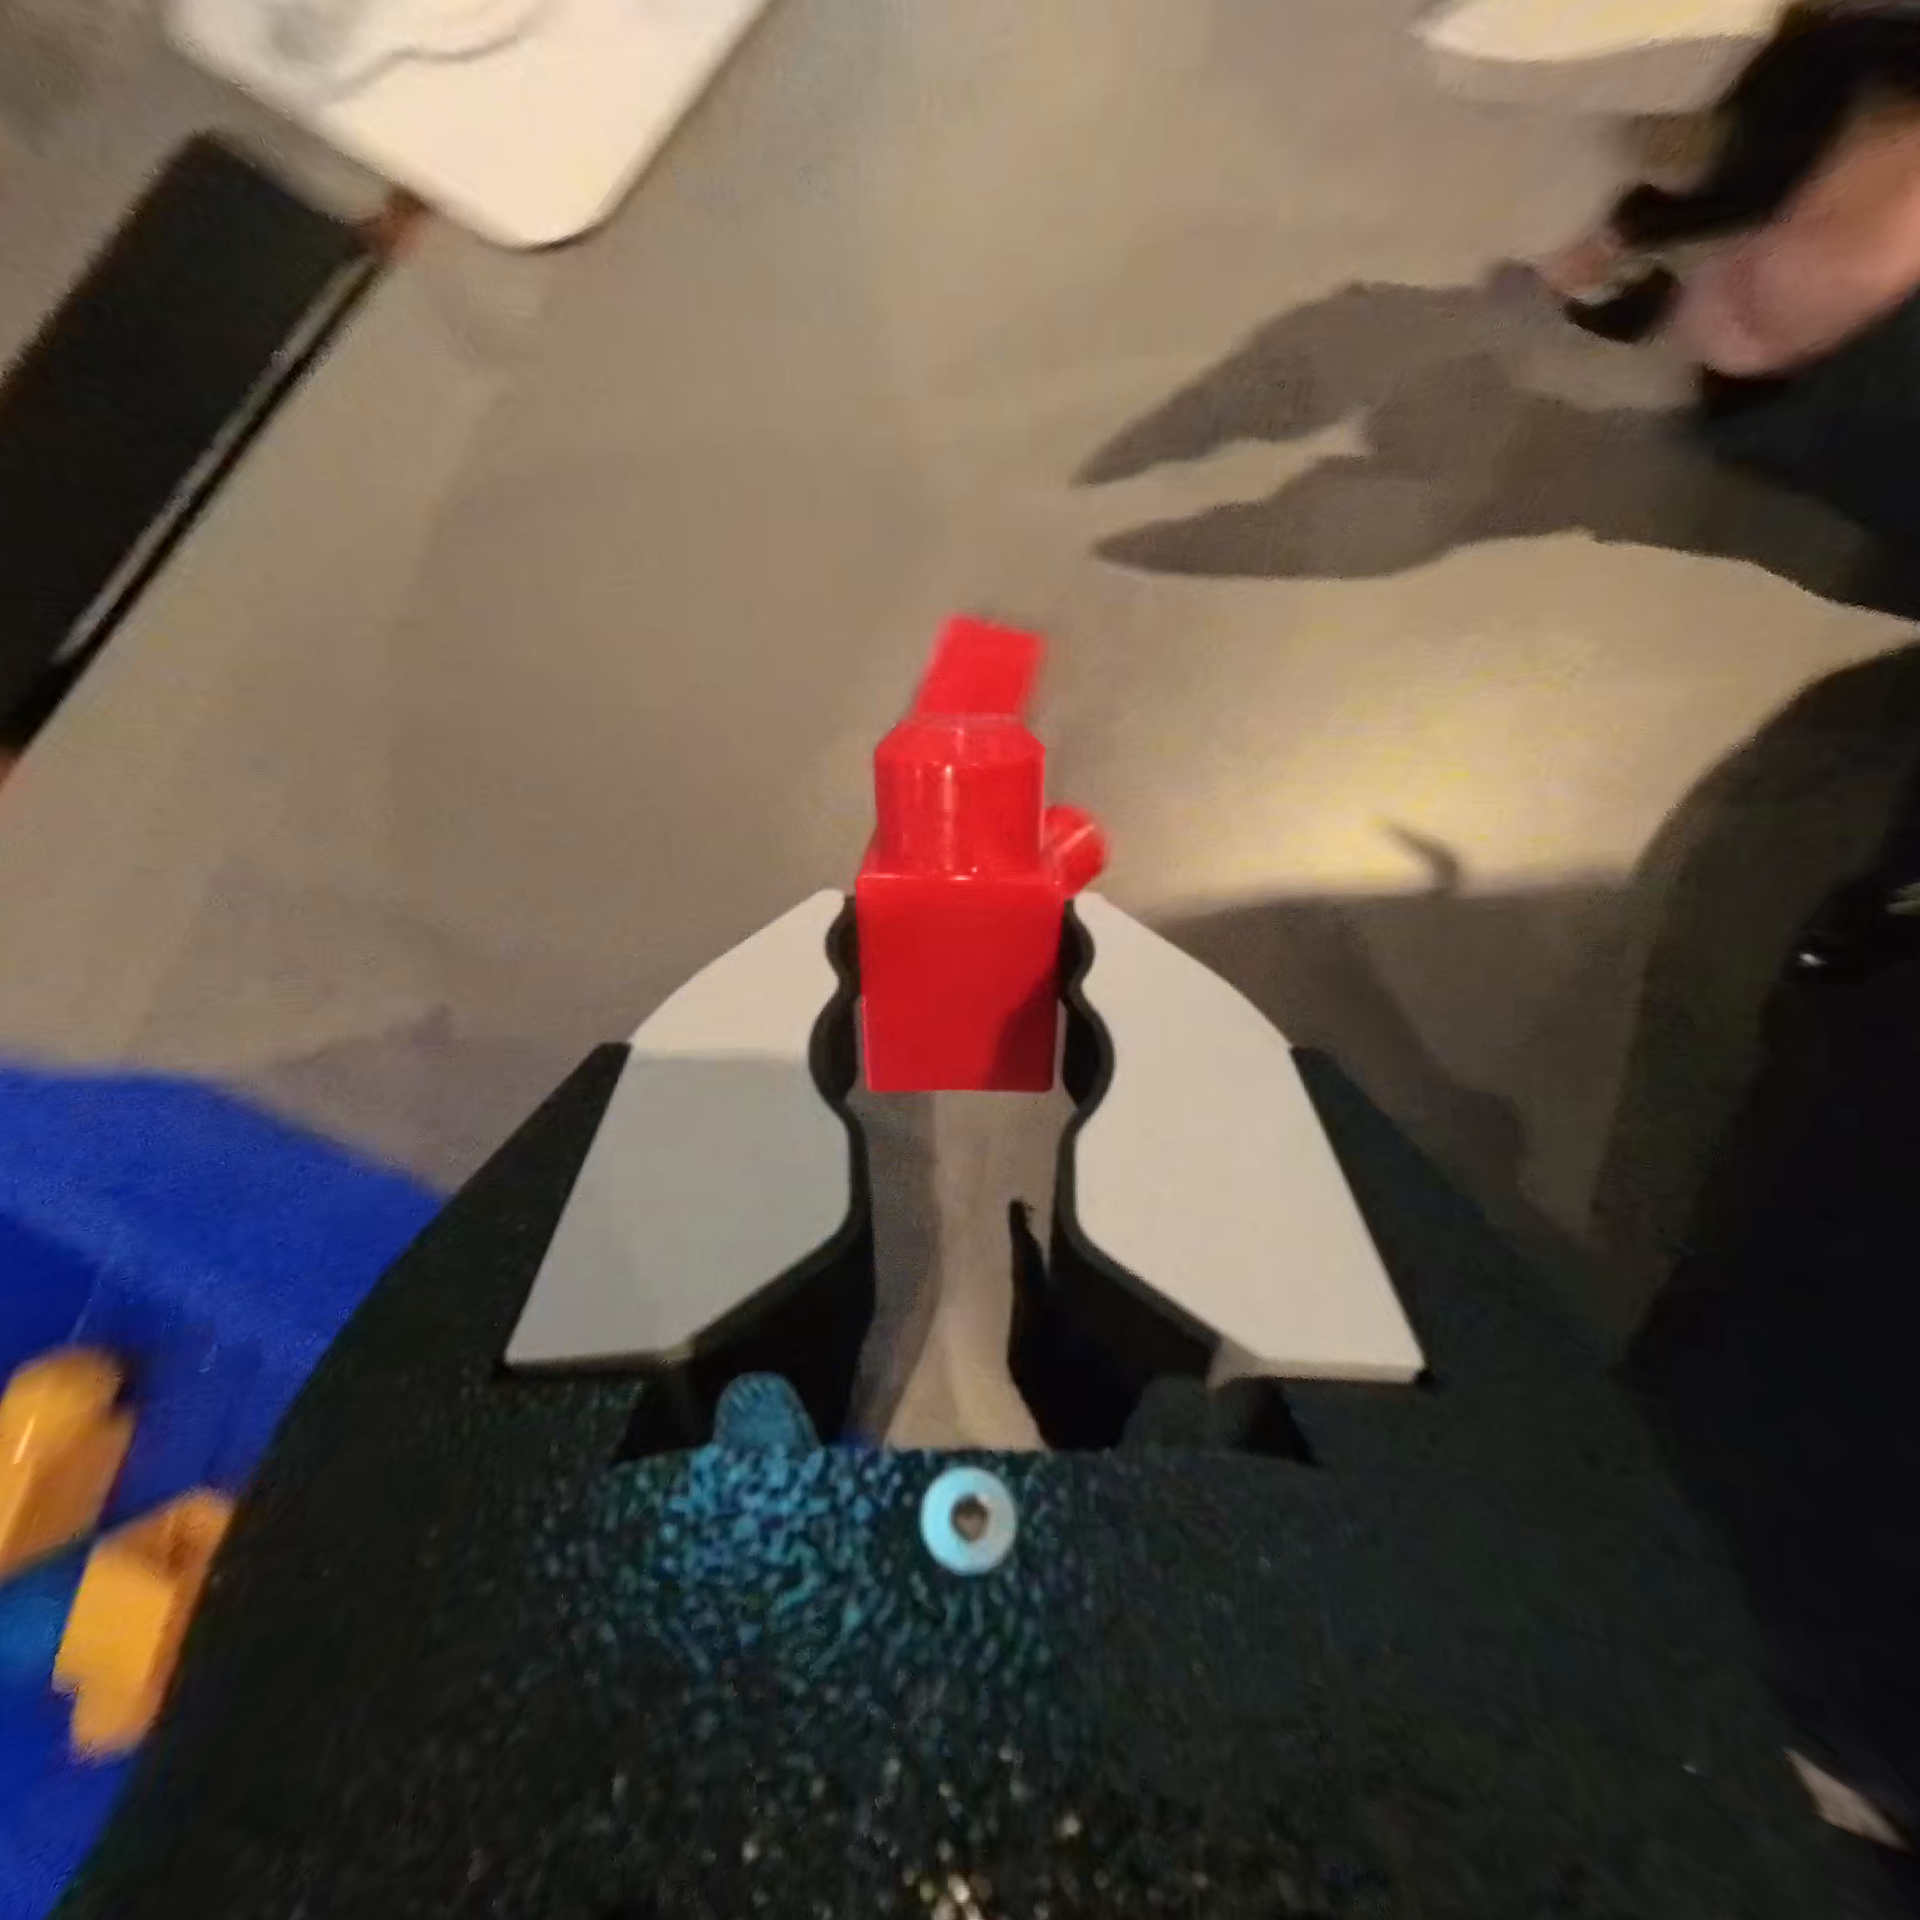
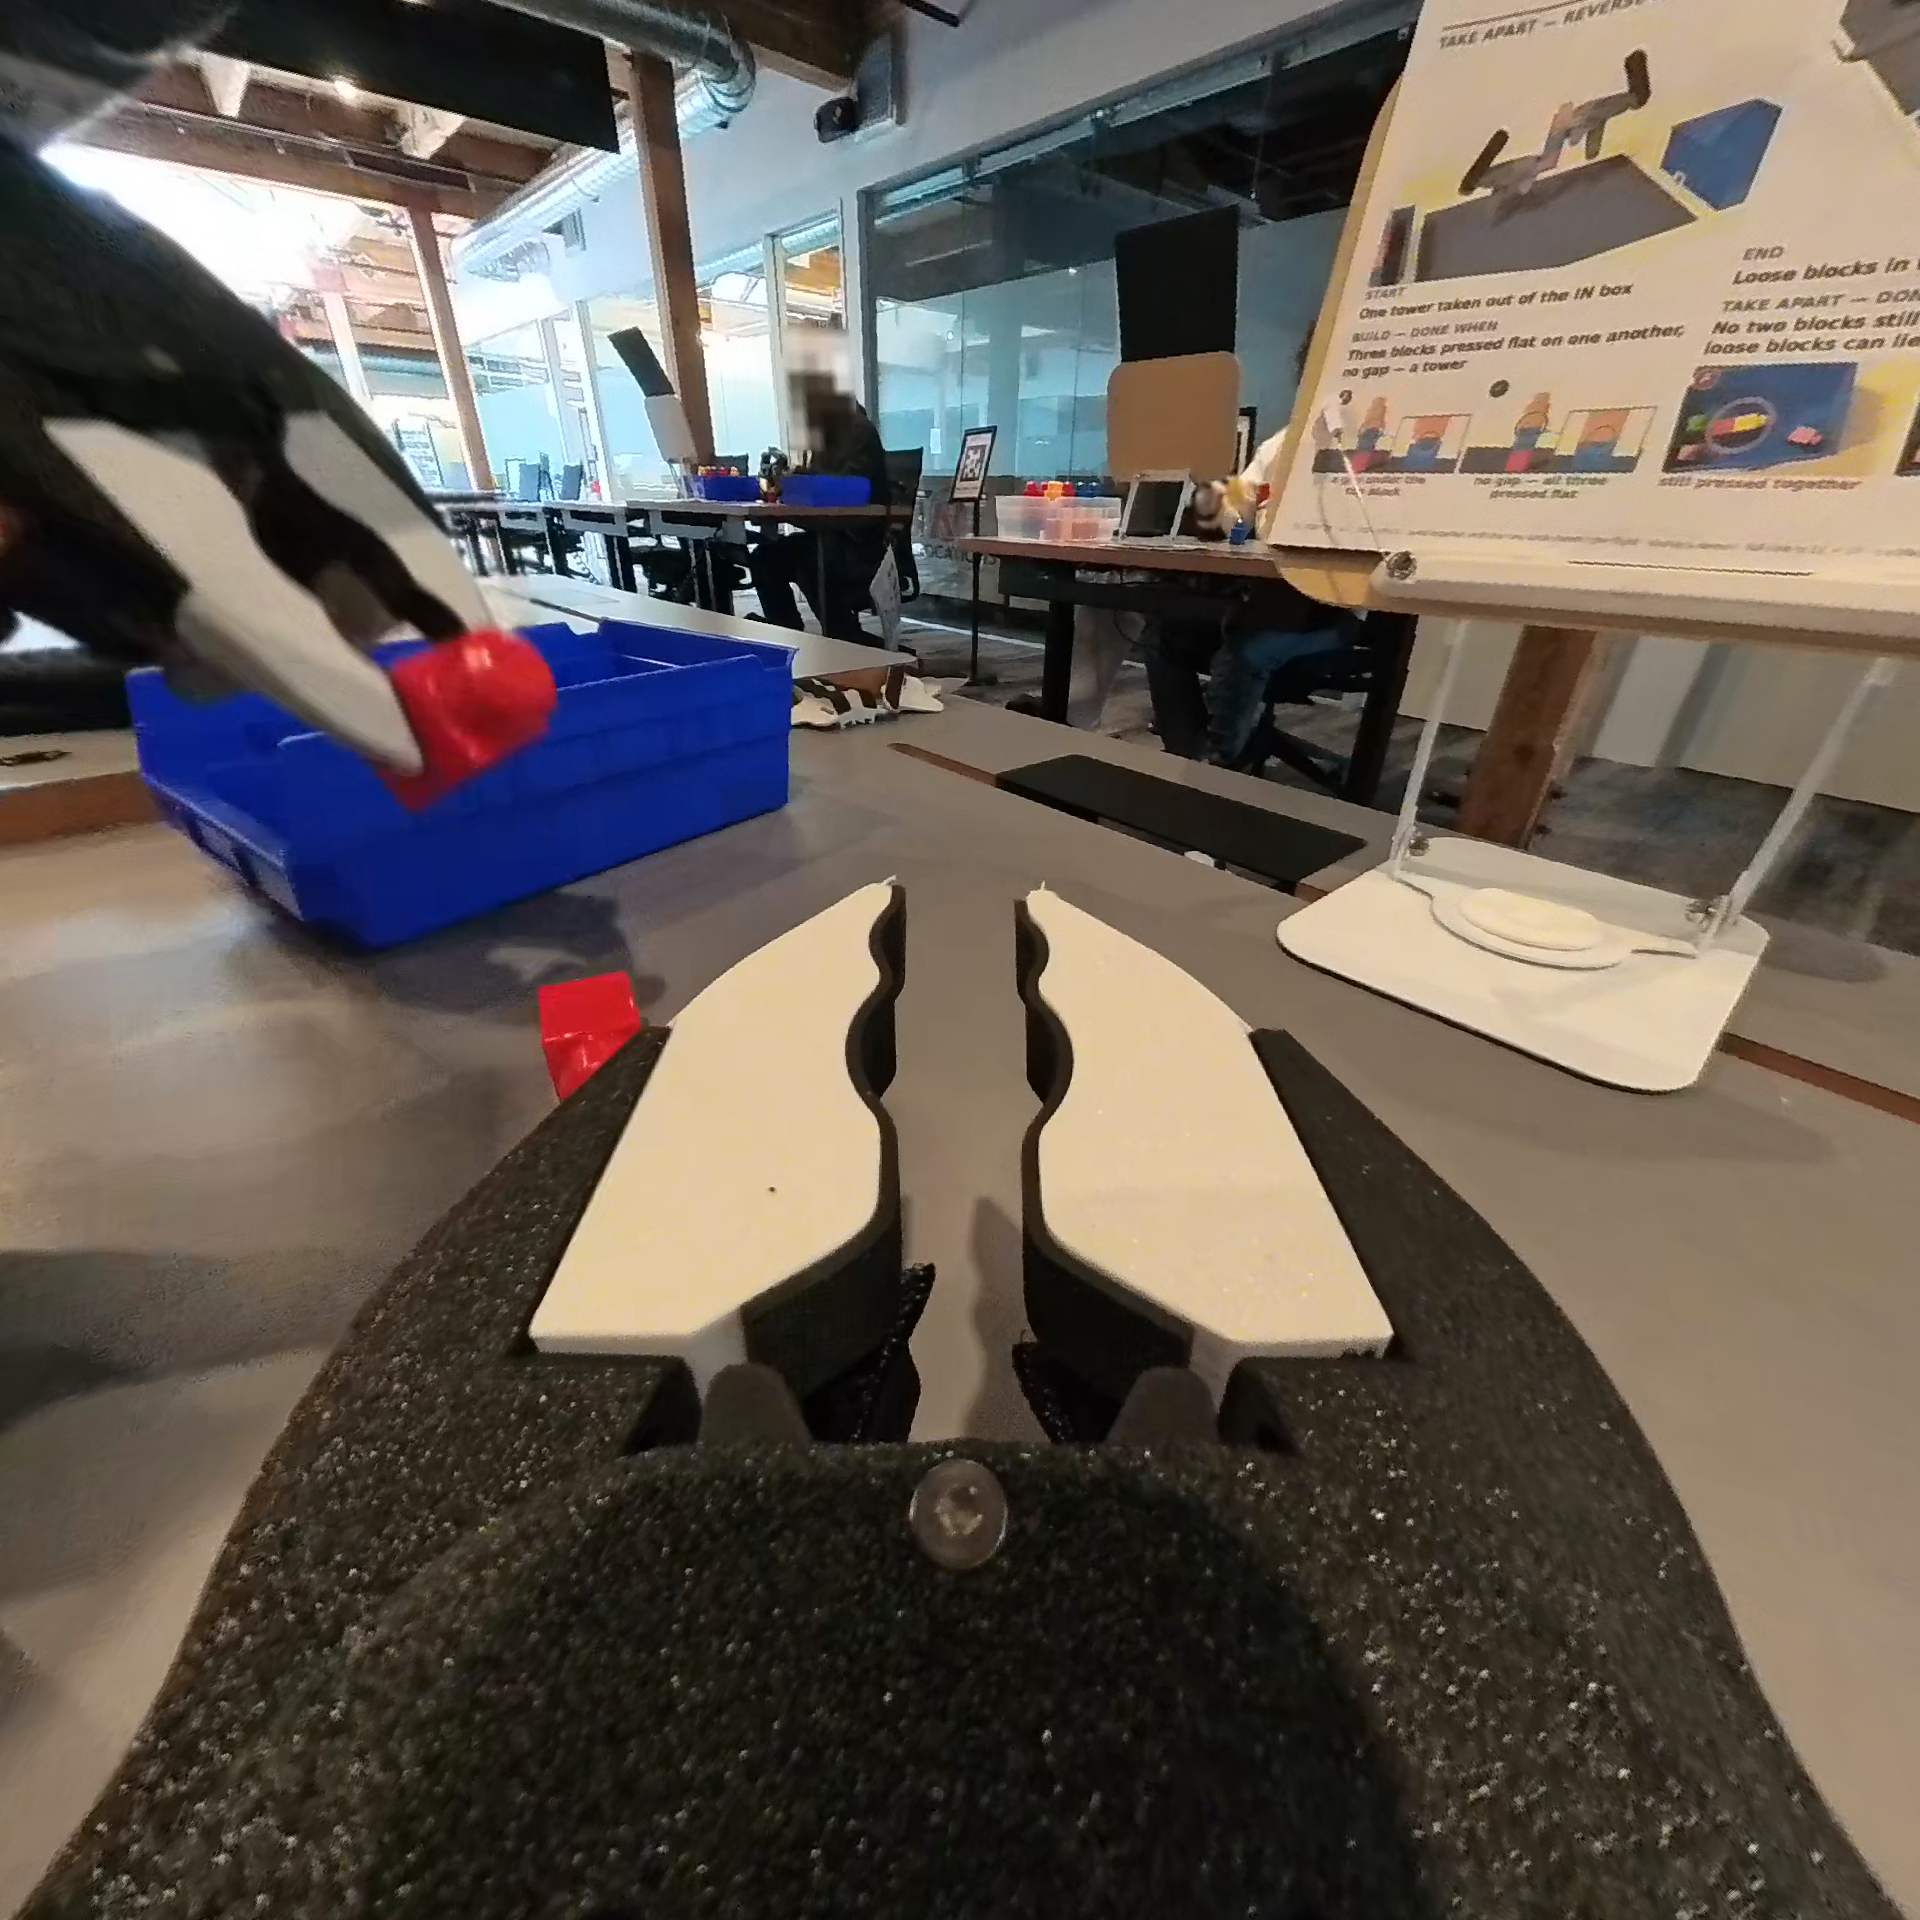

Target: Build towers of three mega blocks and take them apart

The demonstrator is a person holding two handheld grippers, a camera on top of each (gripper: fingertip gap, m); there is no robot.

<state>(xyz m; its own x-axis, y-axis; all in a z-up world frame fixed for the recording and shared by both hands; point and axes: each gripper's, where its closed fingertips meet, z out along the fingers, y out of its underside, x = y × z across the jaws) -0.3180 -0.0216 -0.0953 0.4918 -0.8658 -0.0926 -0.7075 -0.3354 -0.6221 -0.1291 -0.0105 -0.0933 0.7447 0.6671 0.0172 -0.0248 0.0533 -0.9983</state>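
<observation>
My left tongs [image 1: 961, 997] are clamped on a glossy red plastic mega block with one round stud [image 1: 956, 977]; the wavy black pads [image 1: 840, 997] press both of its flat sides, stud pointing away from the camera, held in the air above the smooth grey tabletop [image 1: 623, 582]. A second red block [image 1: 982, 665] lies on the table just past it, partly hidden behind the held one. The left view is motion-blurred: blue plastic bin [image 1: 156, 1195] at lower left with blurred orange blocks [image 1: 114, 1621] in it, a black flat strip [image 1: 177, 384] upper left, a white base plate [image 1: 499, 104] at the top edge. Open grey table ahead and to both sides of the held block. My right tongs [image 2: 961, 914] hold nothing, jaws parted by a narrow gap, white hard shells over black pads, grainy black foam-textured body, low over the table. The right view shows what the left one doesn't: the left tongs [image 2: 416, 717] from the side, tilted down over the near rim of the blue bin [image 2: 582, 831] with the red block [image 2: 473, 712] in their tips, and the loose red block [image 2: 587, 1023] on the table just left of my right tongs, part-hidden by them. To the right stands a printed instruction board [image 2: 1621, 312] on clear struts over the white rounded base plate [image 2: 1527, 977]; the black strip [image 2: 1174, 810] lies between bin and stand. The table's far edge runs behind the bin; beyond it are desks and a seated person [image 2: 842, 499].
</observation>
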